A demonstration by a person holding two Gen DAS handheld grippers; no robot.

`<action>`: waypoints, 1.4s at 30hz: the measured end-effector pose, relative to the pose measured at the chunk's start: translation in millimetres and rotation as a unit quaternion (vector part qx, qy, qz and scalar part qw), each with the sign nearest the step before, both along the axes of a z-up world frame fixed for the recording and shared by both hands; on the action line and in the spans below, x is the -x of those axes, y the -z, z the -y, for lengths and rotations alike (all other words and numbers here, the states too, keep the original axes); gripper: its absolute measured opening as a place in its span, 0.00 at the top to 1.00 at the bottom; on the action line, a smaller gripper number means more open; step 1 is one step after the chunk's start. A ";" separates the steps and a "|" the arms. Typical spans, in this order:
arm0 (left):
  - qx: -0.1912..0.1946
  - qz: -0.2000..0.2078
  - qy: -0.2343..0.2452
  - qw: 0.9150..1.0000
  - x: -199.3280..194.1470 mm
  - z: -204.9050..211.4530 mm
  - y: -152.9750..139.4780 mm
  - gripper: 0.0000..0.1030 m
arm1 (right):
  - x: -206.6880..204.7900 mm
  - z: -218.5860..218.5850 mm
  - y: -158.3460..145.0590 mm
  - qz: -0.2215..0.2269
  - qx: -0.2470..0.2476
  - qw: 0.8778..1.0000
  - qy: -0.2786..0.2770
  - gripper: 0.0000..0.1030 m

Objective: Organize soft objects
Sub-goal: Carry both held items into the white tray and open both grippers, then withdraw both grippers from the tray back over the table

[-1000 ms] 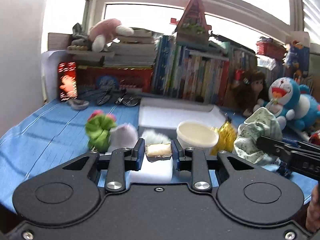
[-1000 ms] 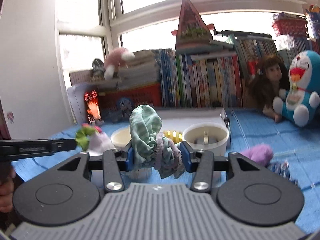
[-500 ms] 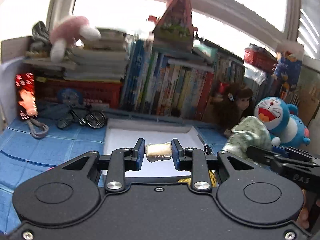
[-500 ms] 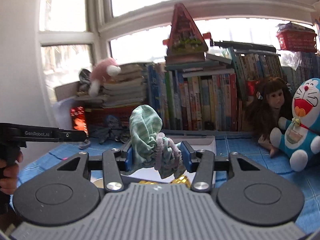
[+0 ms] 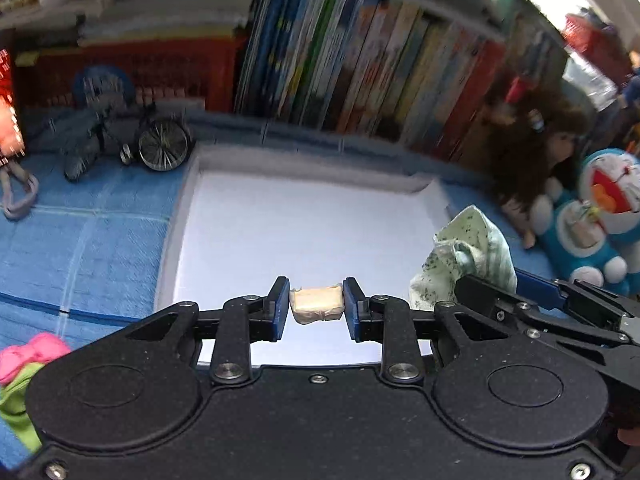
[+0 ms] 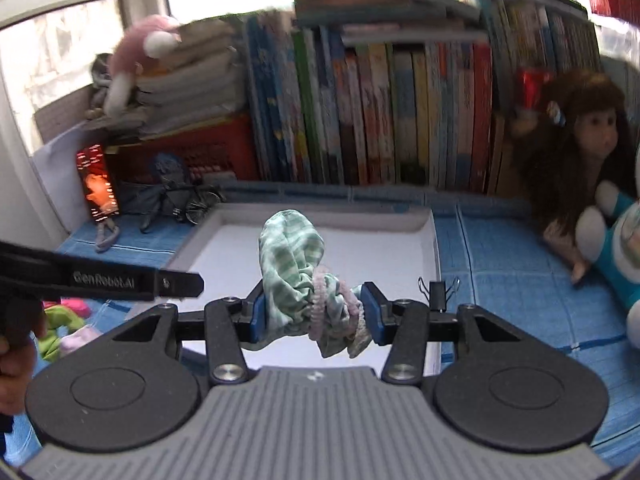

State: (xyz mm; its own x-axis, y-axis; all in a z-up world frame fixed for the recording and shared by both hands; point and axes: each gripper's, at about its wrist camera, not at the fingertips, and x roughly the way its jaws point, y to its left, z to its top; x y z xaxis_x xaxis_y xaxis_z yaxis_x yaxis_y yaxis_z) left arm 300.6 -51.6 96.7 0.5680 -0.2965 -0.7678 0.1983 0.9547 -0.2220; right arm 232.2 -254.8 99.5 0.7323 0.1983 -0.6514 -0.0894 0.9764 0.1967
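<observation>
clamping a small cream-coloured foam block point(image 5: 317, 299) between its blue pads, the left gripper point(image 5: 316, 304) is hanging over the near part of a shallow white tray point(image 5: 192, 184); the block is sitting squeezed flat between the two pads, above the tray's pale floor. beside it on the right, the right gripper point(image 6: 313, 312) is gripping a bunched green-and-white checked cloth point(image 6: 290, 256) with a pale pink frilled band around its middle, the bundle's rounded top sticking up over the fingers and its loose ends drooping below them, also over the tray. in the left wrist view the same cloth point(image 5: 468, 252) is showing at the tray's right edge, ahead of the black body of the other tool. a black binder clip point(image 6: 438, 290) is sitting at the tray's right rim. the tray is lying on a blue checked mat point(image 5: 80, 240), with a toy bicycle point(image 5: 132, 144) just beyond its far left corner and a row of upright books point(image 6: 380, 112) behind it. a long-haired doll point(image 6: 580, 152) and a blue-and-white cat plush point(image 5: 600, 216) are sitting to the right. a pink and green soft toy, possibly a plush flower point(image 5: 24, 372), is lying on the mat at the near left, blurred at the frame's edge. a hand point(image 6: 16, 356) is holding the left tool's grip.
</observation>
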 end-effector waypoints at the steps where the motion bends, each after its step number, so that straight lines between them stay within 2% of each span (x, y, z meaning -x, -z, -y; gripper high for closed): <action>1: -0.005 -0.009 0.002 1.000 -5.9 1.8 5.4 0.74 | -6.4 0.6 4.2 -0.011 -0.003 1.000 0.004 0.49; 9: -0.038 -0.061 0.009 0.997 -44.5 14.6 32.8 0.74 | -44.8 -6.3 26.3 -0.077 -0.006 0.997 0.017 0.49; 21: -0.054 -0.097 0.014 0.994 -59.0 14.2 54.8 0.73 | -61.7 -17.7 41.9 -0.115 0.026 0.993 0.012 0.48; 27: -0.042 -0.110 0.007 0.993 -63.9 8.6 58.5 0.73 | -64.2 -18.3 41.2 -0.118 0.027 0.993 0.014 0.45; 30: -0.044 -0.108 0.005 0.993 -63.3 9.3 56.0 0.66 | -64.1 -19.4 40.4 -0.118 0.030 0.993 0.012 0.40; 32: -0.043 -0.104 0.002 0.994 -62.1 9.2 53.5 0.61 | -63.9 -20.4 39.2 -0.117 0.035 0.992 0.011 0.32; 37: -0.033 -0.100 -0.012 0.994 -54.1 2.9 38.4 0.43 | -56.2 -20.6 29.4 -0.098 0.048 0.994 0.010 0.27; 42: -0.027 -0.062 -0.004 0.998 -35.3 -4.5 13.9 0.31 | -38.7 -13.5 7.0 -0.059 0.039 0.997 0.006 0.23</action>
